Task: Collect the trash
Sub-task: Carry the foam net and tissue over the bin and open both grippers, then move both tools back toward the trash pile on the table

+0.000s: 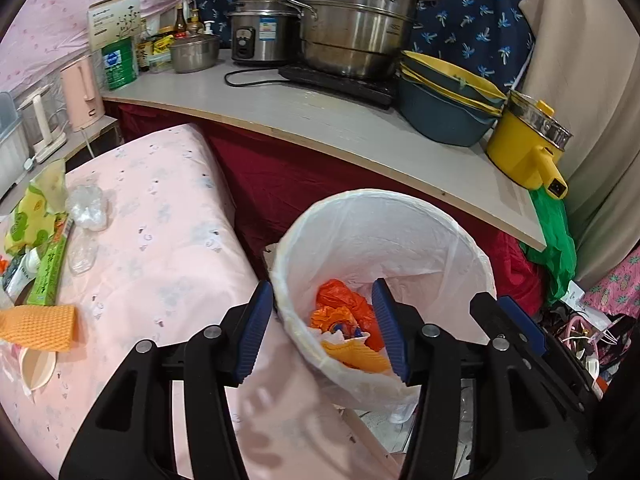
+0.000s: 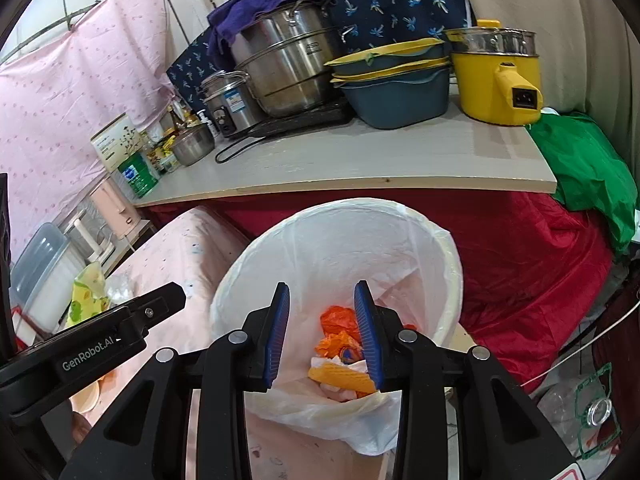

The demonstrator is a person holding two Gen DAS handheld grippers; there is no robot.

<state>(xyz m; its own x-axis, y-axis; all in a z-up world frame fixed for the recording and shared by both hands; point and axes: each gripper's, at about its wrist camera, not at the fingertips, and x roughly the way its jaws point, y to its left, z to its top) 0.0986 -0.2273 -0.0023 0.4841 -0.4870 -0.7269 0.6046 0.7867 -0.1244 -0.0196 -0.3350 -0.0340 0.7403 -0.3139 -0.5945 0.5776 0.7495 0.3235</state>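
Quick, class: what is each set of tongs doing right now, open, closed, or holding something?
Left tongs: open, holding nothing, above the lined trash bin.
Right tongs: open, holding nothing, above the same bin.

Kitchen shelf and the wares you see along it.
On the grey shelf you find a large steel steamer pot under a purple cloth, a small rice cooker just beside it, stacked blue basins with yellow rims, and a yellow electric pot at the right end. You see a red cloth hanging below the shelf, and a pink kettle to the left.
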